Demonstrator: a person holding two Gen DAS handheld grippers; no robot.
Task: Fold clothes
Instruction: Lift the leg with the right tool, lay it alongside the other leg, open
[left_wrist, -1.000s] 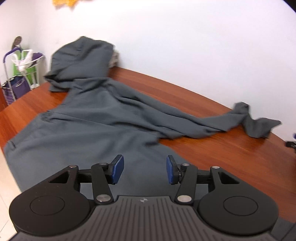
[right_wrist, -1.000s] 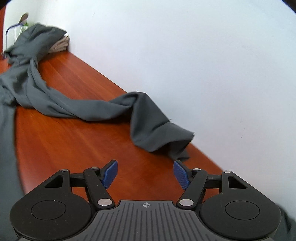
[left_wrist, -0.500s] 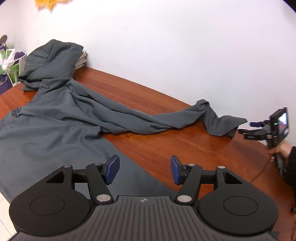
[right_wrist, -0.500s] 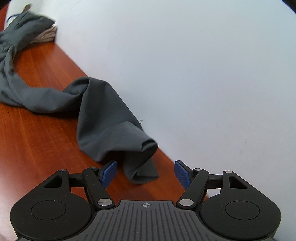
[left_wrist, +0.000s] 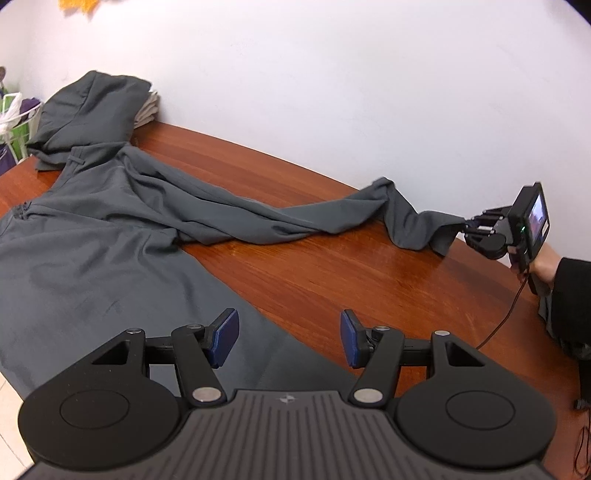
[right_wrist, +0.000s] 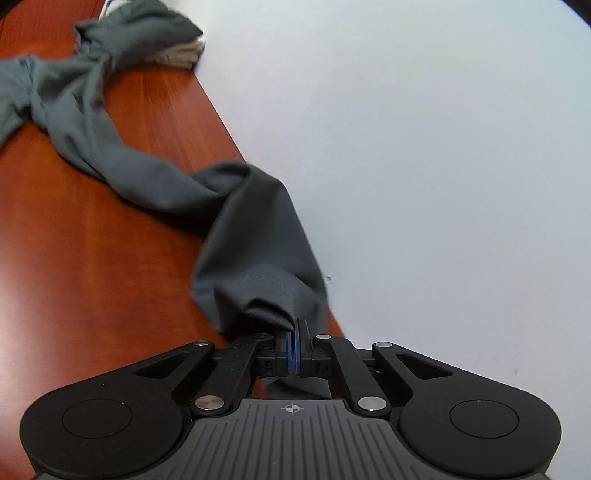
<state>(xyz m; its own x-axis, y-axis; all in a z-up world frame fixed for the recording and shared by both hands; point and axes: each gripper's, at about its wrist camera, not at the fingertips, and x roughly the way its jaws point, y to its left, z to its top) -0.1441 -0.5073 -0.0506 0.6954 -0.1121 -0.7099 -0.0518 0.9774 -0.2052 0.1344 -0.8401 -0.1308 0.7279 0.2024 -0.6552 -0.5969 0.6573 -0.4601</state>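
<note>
Right gripper (right_wrist: 294, 345): you've just closed it, pinching the trouser leg's hem (right_wrist: 275, 306) to drag it straight.
Left gripper (left_wrist: 286, 338): spread, empty, ready.
Grey trousers (left_wrist: 92, 251): sprawled on the wooden table (left_wrist: 332, 273), loose leg toward 3 o'clock.

Right tongs (right_wrist: 294, 345) clamped on the end of a grey garment (right_wrist: 255, 251), twisted and trailing across the reddish worktop (right_wrist: 92, 258) beside a white wall (right_wrist: 424, 147).

Right gripper (right_wrist: 294, 345) clamped tight; left gripper (left_wrist: 287, 338) agape, empty.
</note>
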